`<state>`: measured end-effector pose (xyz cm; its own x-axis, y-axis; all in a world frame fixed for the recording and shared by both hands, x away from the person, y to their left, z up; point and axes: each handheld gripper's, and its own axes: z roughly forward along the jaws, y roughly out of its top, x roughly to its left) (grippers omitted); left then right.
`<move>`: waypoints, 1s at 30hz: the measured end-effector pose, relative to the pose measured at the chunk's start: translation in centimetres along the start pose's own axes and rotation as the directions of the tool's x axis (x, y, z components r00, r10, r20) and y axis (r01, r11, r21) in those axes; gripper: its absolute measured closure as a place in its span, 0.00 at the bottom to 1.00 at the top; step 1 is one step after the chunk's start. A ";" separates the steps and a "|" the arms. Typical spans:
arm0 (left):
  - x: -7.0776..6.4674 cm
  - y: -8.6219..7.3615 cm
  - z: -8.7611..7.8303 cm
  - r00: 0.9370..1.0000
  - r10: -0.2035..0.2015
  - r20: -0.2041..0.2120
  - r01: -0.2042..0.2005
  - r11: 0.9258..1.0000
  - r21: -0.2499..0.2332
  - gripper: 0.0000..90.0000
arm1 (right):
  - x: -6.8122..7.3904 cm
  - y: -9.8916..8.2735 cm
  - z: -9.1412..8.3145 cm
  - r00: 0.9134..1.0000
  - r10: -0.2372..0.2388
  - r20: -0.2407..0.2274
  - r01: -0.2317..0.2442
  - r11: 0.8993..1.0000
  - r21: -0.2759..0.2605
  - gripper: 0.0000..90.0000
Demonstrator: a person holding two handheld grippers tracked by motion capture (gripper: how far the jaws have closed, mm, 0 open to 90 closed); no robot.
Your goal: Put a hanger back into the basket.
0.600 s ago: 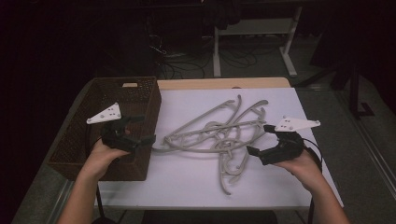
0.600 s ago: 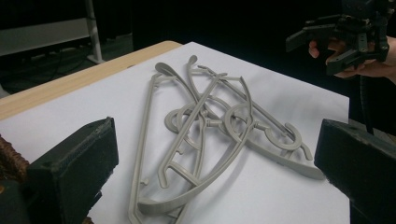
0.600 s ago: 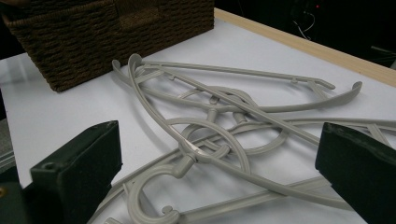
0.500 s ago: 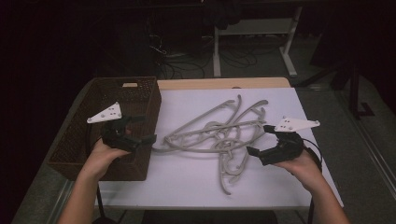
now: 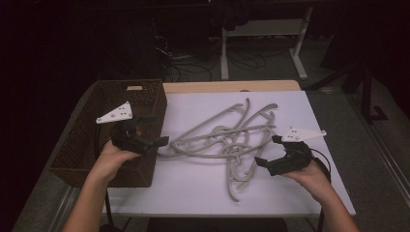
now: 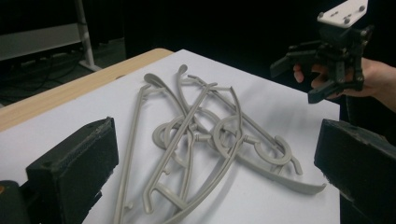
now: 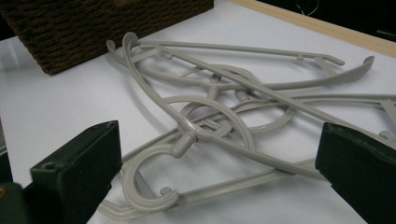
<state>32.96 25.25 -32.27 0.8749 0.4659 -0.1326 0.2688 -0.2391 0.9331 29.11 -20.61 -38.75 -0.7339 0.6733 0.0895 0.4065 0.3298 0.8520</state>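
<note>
A: Where are the hangers?
B: Tangled mid-worktop, beside the basket. Left gripper and right gripper both gape, empty.
A: Handling?
B: Probably light, stiff, slick plastic; hooks snag. Pinch one straight bar.

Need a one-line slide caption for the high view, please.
Open left claw and right claw flank tangled grey hangers beside a wicker basket.
</note>
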 end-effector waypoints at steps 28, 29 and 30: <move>-2.7 1.6 10.7 0.987 0.040 0.157 -0.055 0.994 0.094 0.00 | -0.3 -2.8 0.0 1.000 0.016 0.022 -0.016 1.000 0.016 0.00; -2.7 1.5 11.1 0.987 0.044 0.157 -0.060 0.993 0.099 0.00 | -0.3 -2.8 0.0 1.000 0.015 0.022 -0.015 1.000 0.019 0.00; -2.7 1.5 11.1 0.987 0.044 0.157 -0.060 0.993 0.099 0.00 | -0.3 -2.8 0.1 1.000 0.011 0.021 -0.012 1.000 0.020 0.00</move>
<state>35.48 14.19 -34.21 0.9384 0.3150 -0.1425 0.2542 -0.3496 0.9017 28.27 -21.70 -41.21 -0.7177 0.6908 0.0881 0.4261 0.3355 0.8402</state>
